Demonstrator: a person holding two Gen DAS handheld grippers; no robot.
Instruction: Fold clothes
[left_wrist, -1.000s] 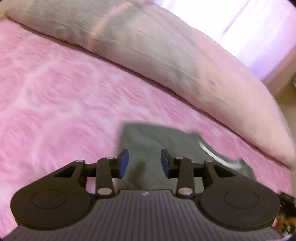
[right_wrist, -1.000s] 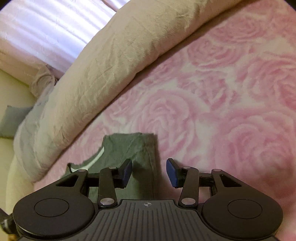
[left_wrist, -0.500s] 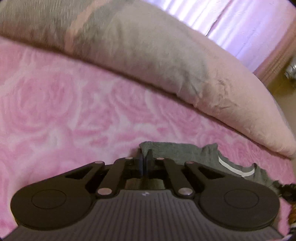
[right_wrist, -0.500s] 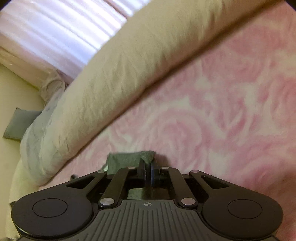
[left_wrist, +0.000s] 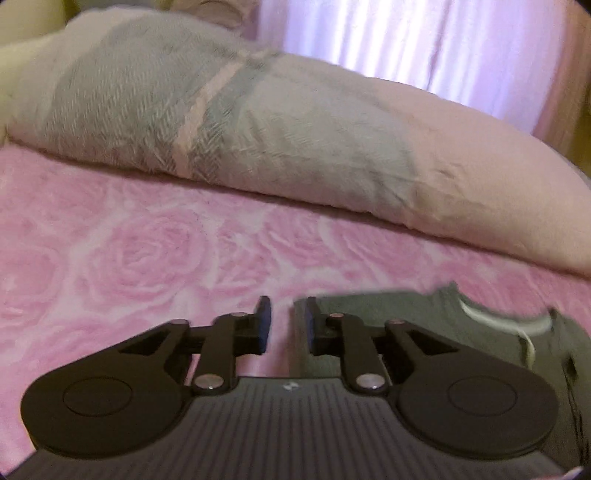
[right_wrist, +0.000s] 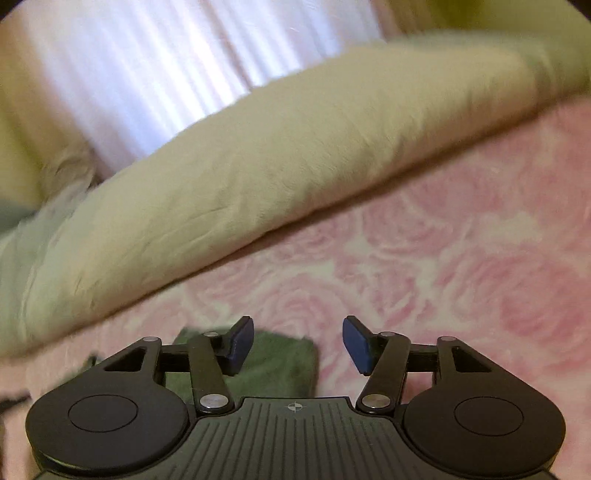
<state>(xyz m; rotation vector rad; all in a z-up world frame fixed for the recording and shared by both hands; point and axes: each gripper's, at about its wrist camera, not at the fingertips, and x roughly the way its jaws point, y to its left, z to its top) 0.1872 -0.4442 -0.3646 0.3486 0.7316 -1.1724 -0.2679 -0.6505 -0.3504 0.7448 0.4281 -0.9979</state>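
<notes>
The garment (left_wrist: 406, 314), a dark grey-green top with a pale strip of trim at its neckline, lies flat on the pink rose-patterned bedspread (left_wrist: 147, 258), and the coming move turns on one fact: it sits between the two claws. From the left gripper (left_wrist: 286, 325) it spreads away to the right. Its near-left edge runs just behind that claw's right-hand finger, and the neckline is far out toward the right of the view. From the right gripper (right_wrist: 298, 345) the same cloth lies low and to the left, its squared corner reaching in under the gap from behind the left-hand finger. So the visible long axis runs roughly across, from one claw to the other, and neither hand is plainly nearer; each has an end within easy reach. The left claw's jaws stand a little apart with only bedspread showing through the gap, holding nothing. The right claw's jaws have just been opening and now stand wide. Cloth shows below them but the pads are not pressing on it, so it too has hold of nothing. My reading is that the top rests part-folded and any further fold means re-gripping the two ends — the left claw would need to shift right to get cloth between its pads. Beyond lies a bulky rolled duvet (left_wrist: 258, 122) before a pale curtain (left_wrist: 406, 37). No basket, drawer or other container is in view.
</notes>
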